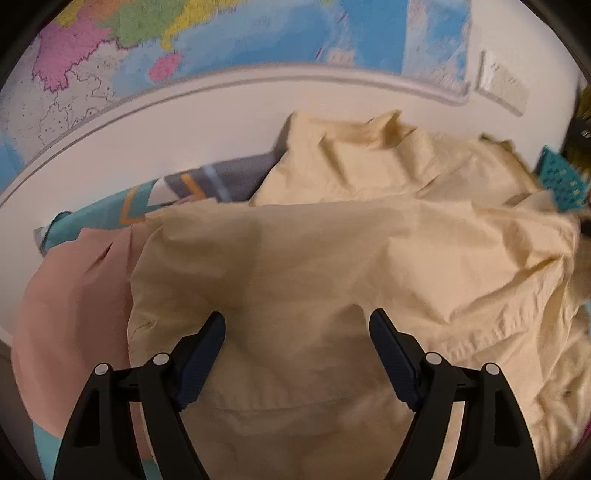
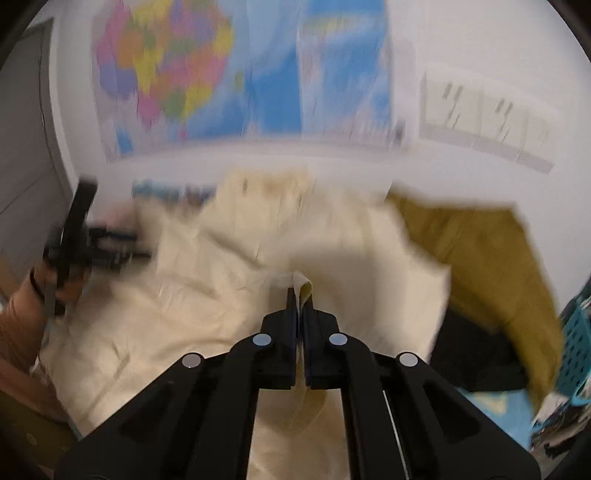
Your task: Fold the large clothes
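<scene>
Left wrist view: a creased, pale yellow cotton garment lies spread over a pink cloth and a teal patterned sheet, below a colourful wall map (lettering unreadable). The left gripper gapes wide above it, grasping nothing. The right gripper is clenched on a fold of the garment.

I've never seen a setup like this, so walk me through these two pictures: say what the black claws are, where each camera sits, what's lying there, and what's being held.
No robot here: a person carries a hand-held two-finger gripper in each hand, each with a camera looking along its fingers. The left camera shows the left gripper open, over a pale yellow garment that lies crumpled beside pink cloth. The right camera, blurred, shows the right gripper shut on a fold of that garment. An olive cloth and a teal basket sit to the right, a map behind.
</scene>
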Available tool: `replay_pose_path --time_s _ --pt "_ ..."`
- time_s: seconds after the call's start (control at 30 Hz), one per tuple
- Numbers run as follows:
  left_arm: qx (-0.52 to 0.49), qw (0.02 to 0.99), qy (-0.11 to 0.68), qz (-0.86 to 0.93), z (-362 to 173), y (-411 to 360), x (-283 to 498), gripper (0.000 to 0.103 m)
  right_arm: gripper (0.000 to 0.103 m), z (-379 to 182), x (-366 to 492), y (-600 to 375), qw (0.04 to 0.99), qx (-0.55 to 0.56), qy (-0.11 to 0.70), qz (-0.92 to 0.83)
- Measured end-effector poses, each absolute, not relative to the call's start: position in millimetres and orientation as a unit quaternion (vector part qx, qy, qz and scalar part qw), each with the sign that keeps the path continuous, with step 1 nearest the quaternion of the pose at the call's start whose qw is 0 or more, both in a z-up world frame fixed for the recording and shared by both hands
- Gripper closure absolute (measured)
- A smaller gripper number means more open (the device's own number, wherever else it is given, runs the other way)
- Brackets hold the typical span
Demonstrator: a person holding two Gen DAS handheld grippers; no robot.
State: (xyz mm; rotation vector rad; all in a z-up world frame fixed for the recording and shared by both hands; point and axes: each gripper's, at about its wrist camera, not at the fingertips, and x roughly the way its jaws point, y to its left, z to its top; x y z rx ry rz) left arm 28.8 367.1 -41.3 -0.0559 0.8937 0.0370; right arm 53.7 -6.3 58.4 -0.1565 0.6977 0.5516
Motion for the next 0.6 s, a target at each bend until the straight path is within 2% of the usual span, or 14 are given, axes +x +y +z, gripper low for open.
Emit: replay_pose_path --time_s 0.1,0.23,0.3,0.4,0.43,0.6 --pt "-0.013 0.907 0.421 0.017 -34.6 360.5 29.3 0.025 0.1 58.9 71.1 -13.6 0.902 -0.06 0.344 0.255" --pt "0.015 0.884 0.465 0.045 -59.3 356.6 48.3 0.025 0.097 10.1 100.2 -11.1 0.881 -0.065 0.411 0.224" --pt "0.024 0.881 0.469 0.053 -65.8 356.0 49.5 0.024 0.09 -7.9 105.0 -9.7 0.874 -0.069 0.433 0.208" --pt "0.016 0.886 0.46 0.053 -58.4 359.9 41.4 0.024 0.076 0.3 94.6 -14.7 0.884 -0.047 0.416 0.208" --pt "0.012 0.889 0.456 0.051 -54.8 361.5 37.4 0.024 0.067 7.3 89.0 -15.9 0.891 -0.045 0.403 0.205" --pt "0.009 0.898 0.437 0.046 -41.5 361.7 16.9 0.024 0.067 40.2 50.5 3.8 0.895 -0.067 0.348 0.272"
